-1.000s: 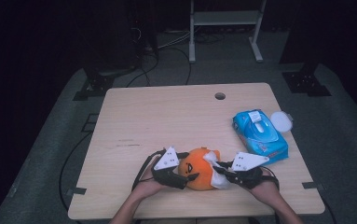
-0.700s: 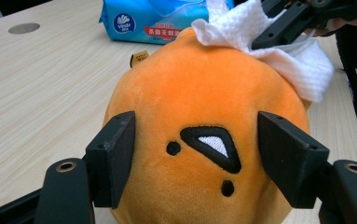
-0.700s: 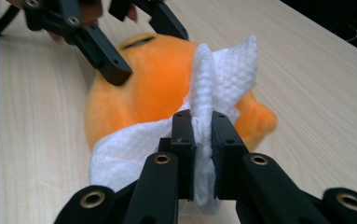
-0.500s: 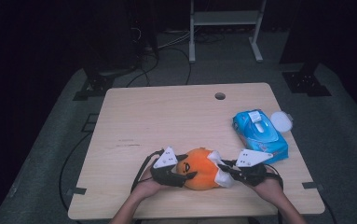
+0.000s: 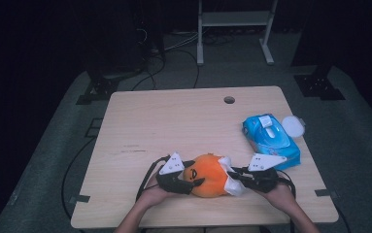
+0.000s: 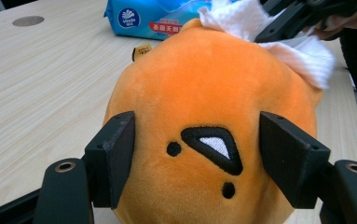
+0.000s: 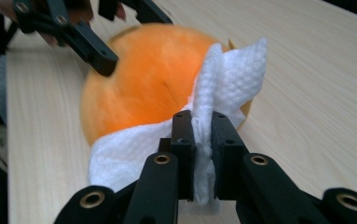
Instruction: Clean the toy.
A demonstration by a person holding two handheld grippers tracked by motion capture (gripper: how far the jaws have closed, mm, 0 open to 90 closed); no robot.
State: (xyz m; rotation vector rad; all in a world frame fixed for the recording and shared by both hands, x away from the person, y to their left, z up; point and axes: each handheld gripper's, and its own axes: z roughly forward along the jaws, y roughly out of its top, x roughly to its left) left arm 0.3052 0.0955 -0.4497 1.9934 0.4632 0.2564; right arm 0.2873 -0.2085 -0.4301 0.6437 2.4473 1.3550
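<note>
At the near edge of the table (image 5: 140, 126), between the person's two hands, sits the orange plush toy (image 5: 210, 175). The left gripper (image 5: 185, 178) has it from the left: in the left gripper view its two black jaws stand on either side of the toy's embroidered face, pads against the plush flanks, having just closed in on it. The face, with a black triangular mouth and small dots, points toward the left gripper; the rounded body runs away from it, its long axis lying across the table from left to right.

At the toy's right end the right gripper (image 7: 203, 135) has its jaws clamped nearly together on a white wipe (image 7: 223, 88), which is pinched into a fold between the pads and drapes against the toy. The wipe is dimpled and crumpled cloth; the toy is soft, short-piled and egg-shaped.

Farther back on the right lies a blue wipes pack (image 5: 270, 140), glossy plastic, with its white round lid (image 5: 293, 126) flipped open. The table is pale wood grain, with a round hole (image 5: 229, 100) near its far edge.
</note>
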